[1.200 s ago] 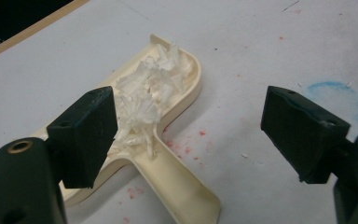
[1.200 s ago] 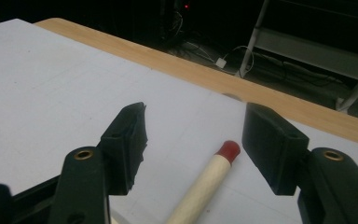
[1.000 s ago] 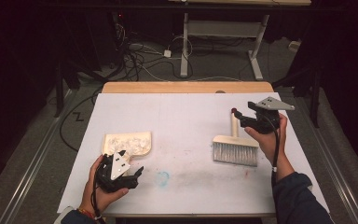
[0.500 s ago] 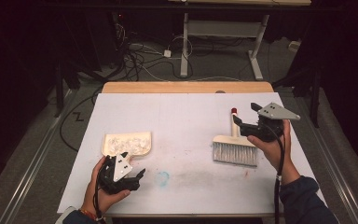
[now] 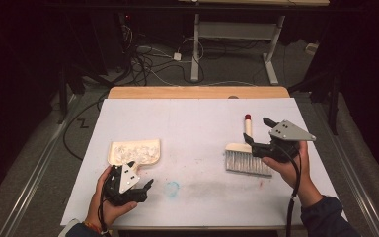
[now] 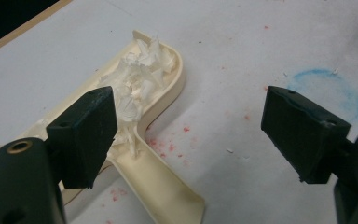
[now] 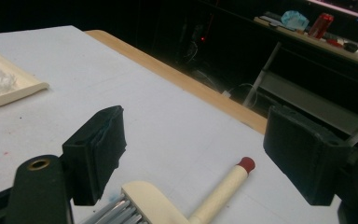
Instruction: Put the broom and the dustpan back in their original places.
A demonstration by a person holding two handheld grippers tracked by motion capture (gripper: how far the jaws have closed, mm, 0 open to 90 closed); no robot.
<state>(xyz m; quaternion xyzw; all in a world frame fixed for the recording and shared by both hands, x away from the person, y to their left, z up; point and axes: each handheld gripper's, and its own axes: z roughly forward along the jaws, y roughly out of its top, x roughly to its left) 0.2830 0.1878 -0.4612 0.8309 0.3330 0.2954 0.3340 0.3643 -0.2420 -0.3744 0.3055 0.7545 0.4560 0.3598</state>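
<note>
A cream dustpan lies on the white bench at its left side, its tray holding a heap of white shredded scraps that reaches down towards the handle. The left gripper rests just in front of the dustpan with its jaws wide apart and nothing between them; the dustpan's handle lies beside one jaw. Well apart, at the right, a hand brush with grey bristles and a red-tipped handle lies flat on the bench. The right gripper has just been opening its jaws; they stand wide, gripping nothing, with the brush just below them.
</note>
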